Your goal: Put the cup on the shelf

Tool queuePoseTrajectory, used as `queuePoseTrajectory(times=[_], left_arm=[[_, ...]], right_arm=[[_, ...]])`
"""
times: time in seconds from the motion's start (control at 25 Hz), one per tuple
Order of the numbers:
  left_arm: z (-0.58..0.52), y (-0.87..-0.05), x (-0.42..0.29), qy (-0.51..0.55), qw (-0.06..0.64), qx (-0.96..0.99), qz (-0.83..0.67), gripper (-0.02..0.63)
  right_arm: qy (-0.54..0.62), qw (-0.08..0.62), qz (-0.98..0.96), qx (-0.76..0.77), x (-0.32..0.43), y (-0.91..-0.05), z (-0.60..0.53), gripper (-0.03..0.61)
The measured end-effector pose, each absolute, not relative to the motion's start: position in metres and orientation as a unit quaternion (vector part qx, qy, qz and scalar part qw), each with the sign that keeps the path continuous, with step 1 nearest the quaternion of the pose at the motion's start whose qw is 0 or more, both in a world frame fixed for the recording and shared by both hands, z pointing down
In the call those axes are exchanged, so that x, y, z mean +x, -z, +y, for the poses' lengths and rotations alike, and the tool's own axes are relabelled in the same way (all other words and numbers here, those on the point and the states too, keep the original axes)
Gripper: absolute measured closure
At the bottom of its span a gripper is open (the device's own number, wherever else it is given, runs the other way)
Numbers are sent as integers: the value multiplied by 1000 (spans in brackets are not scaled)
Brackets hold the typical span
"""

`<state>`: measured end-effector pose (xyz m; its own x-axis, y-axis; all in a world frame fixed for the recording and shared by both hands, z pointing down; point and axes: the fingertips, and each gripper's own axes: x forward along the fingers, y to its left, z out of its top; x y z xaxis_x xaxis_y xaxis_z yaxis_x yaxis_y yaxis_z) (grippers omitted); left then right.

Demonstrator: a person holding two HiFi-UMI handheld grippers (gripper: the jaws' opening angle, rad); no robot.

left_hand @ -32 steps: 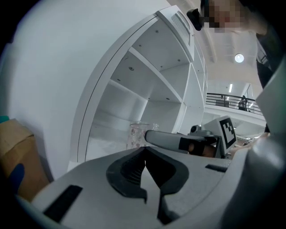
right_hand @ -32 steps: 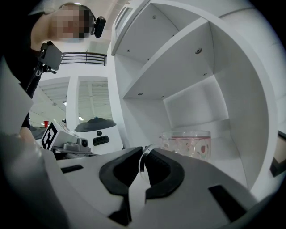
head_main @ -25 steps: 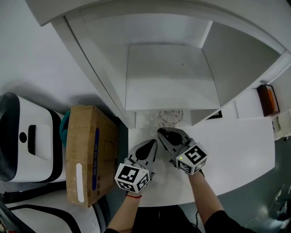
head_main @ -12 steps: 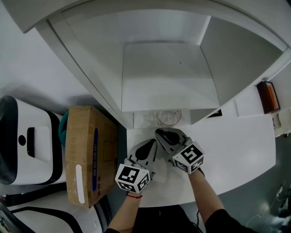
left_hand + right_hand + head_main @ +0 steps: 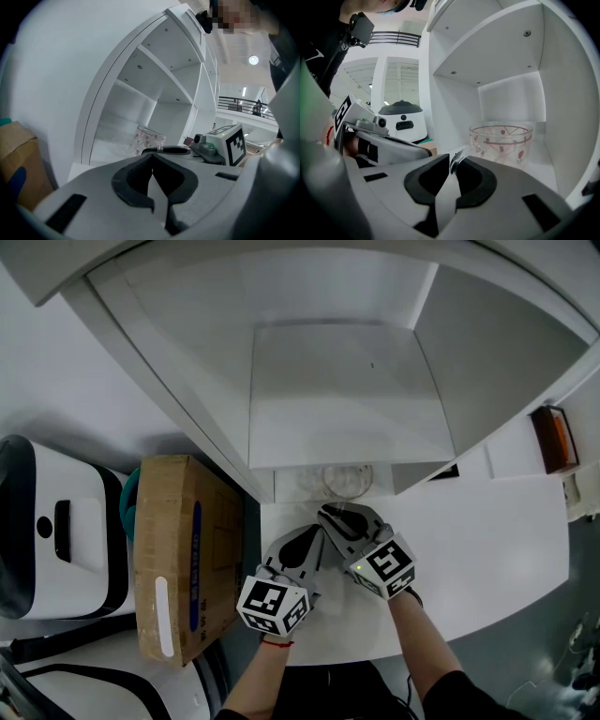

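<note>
A brown box sits left of the shelf. In front of the shelf, the left gripper has its jaws shut on nothing, so it is not needed. The right gripper pinches the cup by its handle. The cup stands in the shelf's bottom space, likely ready to be let go.

Your white table runs right of the left tool; a cardboard box stands left of it.
</note>
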<state>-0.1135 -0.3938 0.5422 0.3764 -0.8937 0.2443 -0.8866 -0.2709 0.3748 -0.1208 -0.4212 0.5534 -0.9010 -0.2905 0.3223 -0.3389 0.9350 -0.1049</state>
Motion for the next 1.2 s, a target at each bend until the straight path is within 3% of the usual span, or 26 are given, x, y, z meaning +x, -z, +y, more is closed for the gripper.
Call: queuePoseTrajectory(times=[0.32, 1.2], left_arm=[[-393, -544, -112, 8, 232, 798, -556, 604], [-407, -544, -95, 5, 233, 807, -542, 604]], right_arm=[[-89, 144, -969, 182, -113, -552, -423, 525], [-115, 111, -961, 227, -82, -541, -418, 529]])
